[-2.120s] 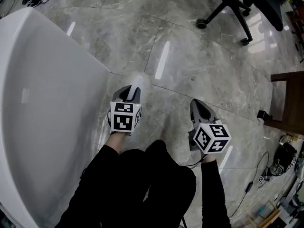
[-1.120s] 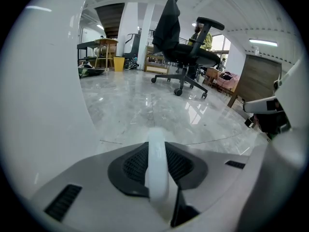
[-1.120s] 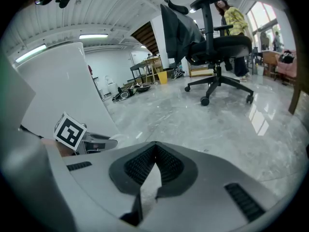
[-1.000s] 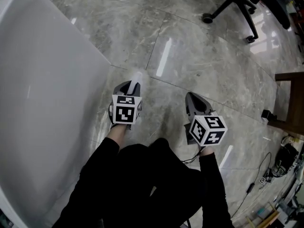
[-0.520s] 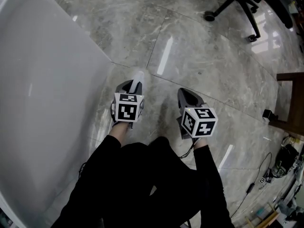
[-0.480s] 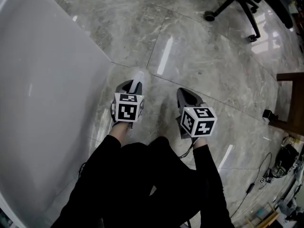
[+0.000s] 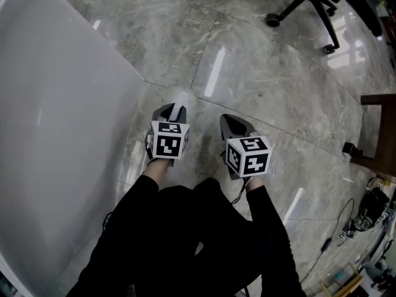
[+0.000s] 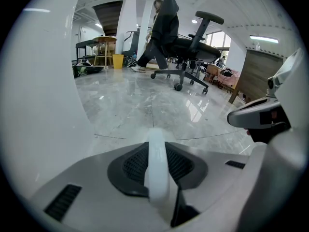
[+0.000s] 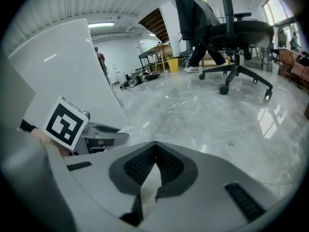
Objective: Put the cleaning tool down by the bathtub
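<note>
Two grippers are in view near the middle: the left gripper (image 7: pixel 169 113) and the right gripper (image 7: pixel 228 121). There is one white cleaning tool (image 7: pixel 179 98). One bathtub (image 7: pixel 55 135) is at nine o'clock. One office chair (image 7: pixel 309 2) is at one o'clock. One wooden piece of furniture (image 7: pixel 378 129) is at three o'clock. Two black sleeves (image 7: pixel 124 234) are at six o'clock.

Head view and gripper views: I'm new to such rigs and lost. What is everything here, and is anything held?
There is no robot. A person in black holds a hand-held gripper in each hand. The head view looks down from a camera on their head. The two gripper views come from cameras riding on the grippers, looking along their fingers. The left gripper has its fingers clamped on a white tool, beside the white bathtub and above a marble floor. The right gripper has its fingers closed on nothing. A chair stands further off.
</note>
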Demonstrator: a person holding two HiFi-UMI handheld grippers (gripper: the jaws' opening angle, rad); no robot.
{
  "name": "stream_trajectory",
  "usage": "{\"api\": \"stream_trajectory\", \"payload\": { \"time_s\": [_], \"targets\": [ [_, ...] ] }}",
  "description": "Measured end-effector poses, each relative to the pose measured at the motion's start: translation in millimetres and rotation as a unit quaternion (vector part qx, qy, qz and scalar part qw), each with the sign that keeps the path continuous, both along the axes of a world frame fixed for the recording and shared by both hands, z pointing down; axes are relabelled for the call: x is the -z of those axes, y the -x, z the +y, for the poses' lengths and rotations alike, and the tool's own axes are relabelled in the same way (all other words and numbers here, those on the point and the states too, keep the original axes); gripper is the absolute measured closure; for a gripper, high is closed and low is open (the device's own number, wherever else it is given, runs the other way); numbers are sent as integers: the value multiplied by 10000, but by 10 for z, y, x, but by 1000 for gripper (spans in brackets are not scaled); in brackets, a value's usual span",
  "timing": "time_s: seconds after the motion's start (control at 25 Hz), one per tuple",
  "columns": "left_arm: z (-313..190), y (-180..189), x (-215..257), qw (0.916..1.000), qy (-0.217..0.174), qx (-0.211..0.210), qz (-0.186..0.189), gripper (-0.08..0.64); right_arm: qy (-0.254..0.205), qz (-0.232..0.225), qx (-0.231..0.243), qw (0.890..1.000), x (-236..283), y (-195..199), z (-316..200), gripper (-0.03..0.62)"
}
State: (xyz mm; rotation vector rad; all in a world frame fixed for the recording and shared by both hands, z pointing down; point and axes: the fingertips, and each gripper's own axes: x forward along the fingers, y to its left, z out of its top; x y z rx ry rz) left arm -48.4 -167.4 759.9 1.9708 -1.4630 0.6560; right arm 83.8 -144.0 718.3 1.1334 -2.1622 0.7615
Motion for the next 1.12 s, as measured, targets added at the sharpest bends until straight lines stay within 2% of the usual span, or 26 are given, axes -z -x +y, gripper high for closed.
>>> {"api": "stream_trajectory", "payload": {
  "time_s": [0.2,0.56,0.72,0.84,1.12],
  "targets": [
    [2,-8,-34,10000,25,-4,40,459,-9,64,114,9999,6,63,10,592],
    [66,-54,-130,9992,336,-159,109,457,-4,124,115,9999,27,72,34,591],
    [79,-42,-119,9991,367,-156,169,422,-20,138,127,9998,39,83,35,592],
    [88,-79,-52,9985,357,-264,325,374,-23,155,131,9998,38,87,48,592],
    [80,-83,297,9983,49,-369,457,368,-65,173,23,9998,105,19,49,592]
  ]
}}
